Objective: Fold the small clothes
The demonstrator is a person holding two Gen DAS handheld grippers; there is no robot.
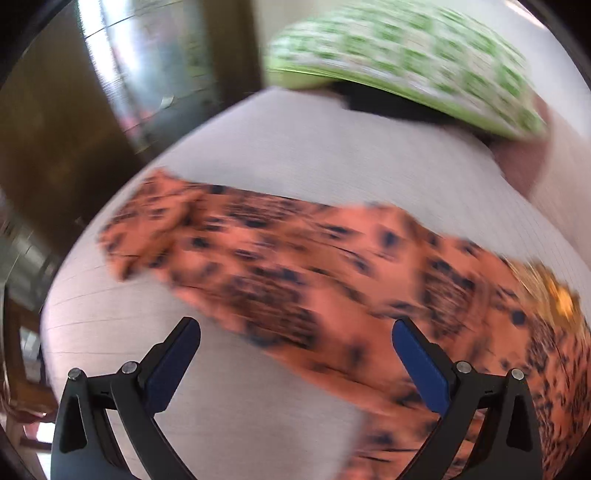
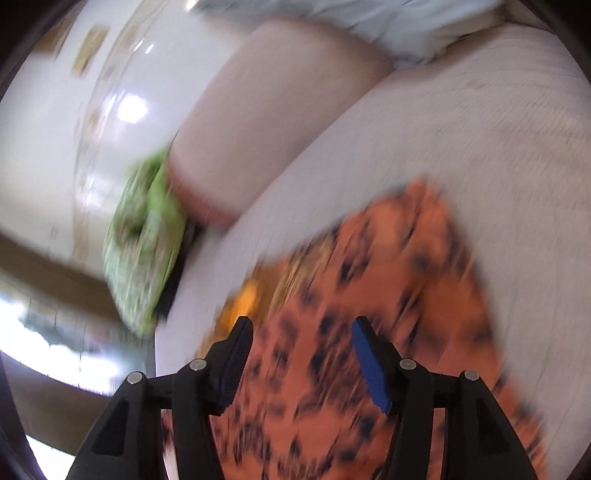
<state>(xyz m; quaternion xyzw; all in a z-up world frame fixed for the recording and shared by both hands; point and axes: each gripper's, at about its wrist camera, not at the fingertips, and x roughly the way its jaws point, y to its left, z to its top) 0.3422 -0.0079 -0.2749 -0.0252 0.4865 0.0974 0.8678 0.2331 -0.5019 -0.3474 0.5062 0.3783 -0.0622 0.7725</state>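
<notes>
An orange garment with dark spots point(image 1: 303, 269) lies spread across a light grey cushion point(image 1: 295, 147), blurred by motion. My left gripper point(image 1: 295, 326) hovers above its near edge, jaws wide apart and nothing between them. In the right wrist view the same orange garment point(image 2: 388, 288) fills the lower right, with a yellow-gold patch point(image 2: 243, 295) at its left edge. My right gripper point(image 2: 301, 325) stands over the cloth with its blue pads point(image 2: 365, 354) apart; the fabric lies below them, not pinched.
A green-and-white patterned pillow point(image 1: 406, 59) lies at the far end of the cushion, also visible as the green pillow point(image 2: 147, 251). A pinkish bolster point(image 2: 273, 110) and pale blue cloth point(image 2: 388, 26) sit behind. Dark wooden furniture point(image 1: 55, 129) stands left.
</notes>
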